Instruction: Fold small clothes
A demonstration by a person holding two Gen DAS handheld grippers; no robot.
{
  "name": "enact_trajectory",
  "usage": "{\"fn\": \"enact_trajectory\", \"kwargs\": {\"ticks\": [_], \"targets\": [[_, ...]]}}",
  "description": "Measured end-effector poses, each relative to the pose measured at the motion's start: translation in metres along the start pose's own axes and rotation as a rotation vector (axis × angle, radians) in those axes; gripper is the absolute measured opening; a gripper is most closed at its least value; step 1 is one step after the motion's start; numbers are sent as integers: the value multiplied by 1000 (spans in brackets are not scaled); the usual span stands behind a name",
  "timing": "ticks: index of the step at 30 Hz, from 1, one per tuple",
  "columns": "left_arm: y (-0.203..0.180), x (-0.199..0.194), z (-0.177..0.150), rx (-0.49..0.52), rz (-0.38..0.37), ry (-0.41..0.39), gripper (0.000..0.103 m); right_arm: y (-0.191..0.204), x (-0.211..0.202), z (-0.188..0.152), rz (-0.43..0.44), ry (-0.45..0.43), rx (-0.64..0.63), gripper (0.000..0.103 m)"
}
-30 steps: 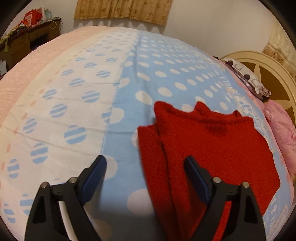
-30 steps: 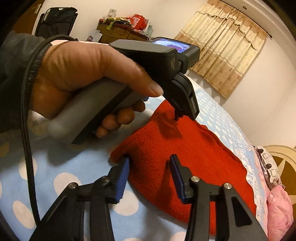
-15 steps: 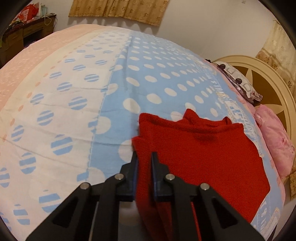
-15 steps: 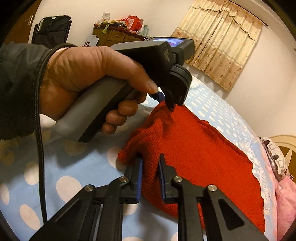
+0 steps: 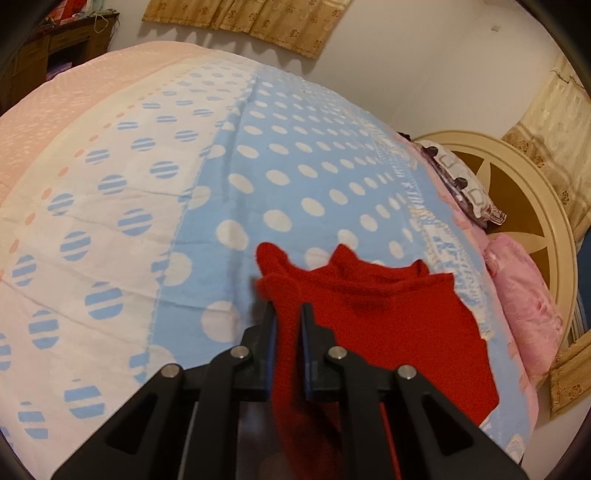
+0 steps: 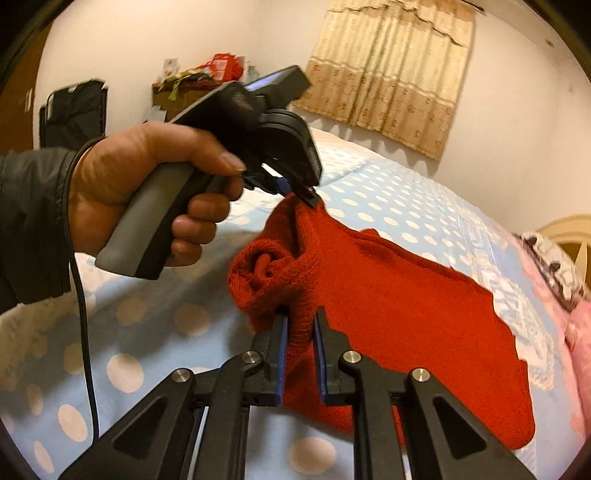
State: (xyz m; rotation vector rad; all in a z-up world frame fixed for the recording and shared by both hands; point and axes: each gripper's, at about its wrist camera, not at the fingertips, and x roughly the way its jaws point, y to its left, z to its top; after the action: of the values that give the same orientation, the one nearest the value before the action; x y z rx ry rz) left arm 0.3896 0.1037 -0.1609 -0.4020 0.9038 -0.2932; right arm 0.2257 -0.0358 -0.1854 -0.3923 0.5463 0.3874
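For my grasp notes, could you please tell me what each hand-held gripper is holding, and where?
Both grip the red knit garment along one edge: the right hand-held gripper pinches one bunched corner, the left hand-held gripper the neighbouring corner.

1. Warm, yellowish indoor light, moderately bright; source itself out of frame.
2. Soft shadows under the curtain (image 5: 251,22) hem on the wall (image 5: 406,66) and beneath the left hand (image 6: 147,192) on the bedspread (image 5: 280,173).
3. Strong fisheye bending: bed bulging like a dome, black vignette at every corner.
4. Slight motion blur on the red garment (image 6: 388,306) edge and near bedspread dots in the right wrist view.
5. No glare; small glints on gripper rivets only.
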Motion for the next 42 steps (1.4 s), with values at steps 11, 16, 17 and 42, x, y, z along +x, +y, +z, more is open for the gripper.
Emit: {"fn": "enact_trajectory", "kwargs": {"ticks": [11,16,17,42], "targets": [[-51,-5,12,68,-19,-27,11,-36,-18,-13,45,-34,158,11],[-74,-4,16,102,-28,-32,11,-46,-28,-20,39,-52,208,11],[-78,-3,16,110,-29,-32,11,-47,-26,-21,39,-53,216,11],[-179,31,12,226,-77,4,11,-118,-50,-50,23,-57,403,10]]}}
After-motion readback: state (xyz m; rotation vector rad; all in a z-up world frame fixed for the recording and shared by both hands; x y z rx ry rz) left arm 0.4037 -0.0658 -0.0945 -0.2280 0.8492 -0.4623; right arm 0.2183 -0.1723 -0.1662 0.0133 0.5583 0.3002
